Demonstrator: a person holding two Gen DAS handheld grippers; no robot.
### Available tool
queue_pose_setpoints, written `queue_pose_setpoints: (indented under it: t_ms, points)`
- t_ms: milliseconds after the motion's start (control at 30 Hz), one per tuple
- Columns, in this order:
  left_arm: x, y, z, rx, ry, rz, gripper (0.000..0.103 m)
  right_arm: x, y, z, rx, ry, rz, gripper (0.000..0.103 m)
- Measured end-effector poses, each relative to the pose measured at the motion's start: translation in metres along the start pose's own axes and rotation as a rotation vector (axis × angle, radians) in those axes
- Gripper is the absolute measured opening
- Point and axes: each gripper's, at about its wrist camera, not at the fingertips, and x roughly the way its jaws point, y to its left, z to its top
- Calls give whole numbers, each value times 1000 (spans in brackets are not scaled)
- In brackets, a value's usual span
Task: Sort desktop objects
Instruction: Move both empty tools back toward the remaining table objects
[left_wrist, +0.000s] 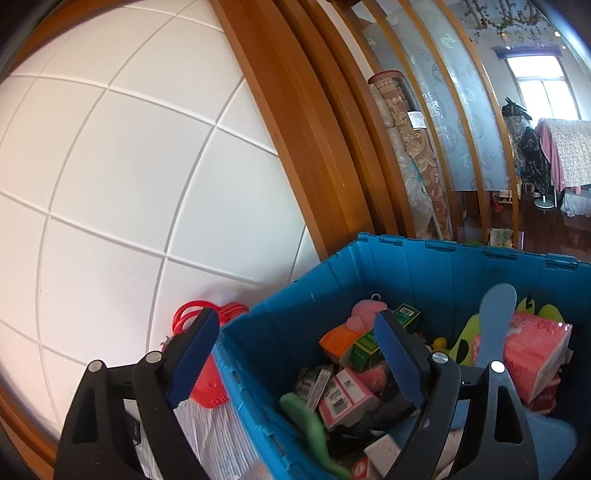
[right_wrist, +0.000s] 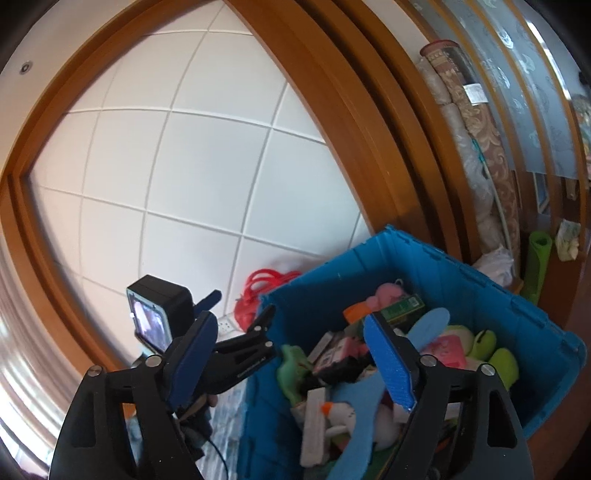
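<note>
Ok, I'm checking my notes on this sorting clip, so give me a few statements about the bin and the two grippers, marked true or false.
1. The blue plastic bin holds many mixed items. True.
2. The left gripper is clamped on a pink tissue pack. False: its jaws stand open and empty; the pink tissue pack lies in the bin.
3. The right gripper is open. True.
4. The coiled red cable lies inside the bin. False: it lies outside, by the white tiled wall.

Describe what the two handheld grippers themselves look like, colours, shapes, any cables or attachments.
Both the left gripper and the right gripper have black angular frames with triangular cut-outs, round silver pivot pins, and long dark blue textured finger pads. Seen from the right wrist, the left gripper carries a small black camera with a lit rear screen, and a black cable hangs below.
</note>
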Motion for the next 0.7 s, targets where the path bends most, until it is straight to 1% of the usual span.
queue_pose_setpoints:
  t_ms: [133, 233, 367, 467, 633, 700]
  points:
    - [-14, 21, -13, -17, -5, 0, 86, -6, 22, -9, -1, -10, 6, 87]
    - [-26, 42, -24, -45, -8, -3, 86, -6, 46, -19, -14, 0, 16, 88]
    - [-39, 71, -45, -65, -5, 0, 86, 2, 83, -40, -35, 23, 38, 90]
    - [-54, 101, -69, -75, -3, 21, 86, 10, 108, -60, -48, 54, 62, 90]
    - [-84, 162, -123, -112, -2, 56, 86, 32, 140, -96, -53, 110, 91, 90]
    - [-95, 184, -145, -121, 8, 88, 86, 43, 150, -111, -53, 125, 97, 90]
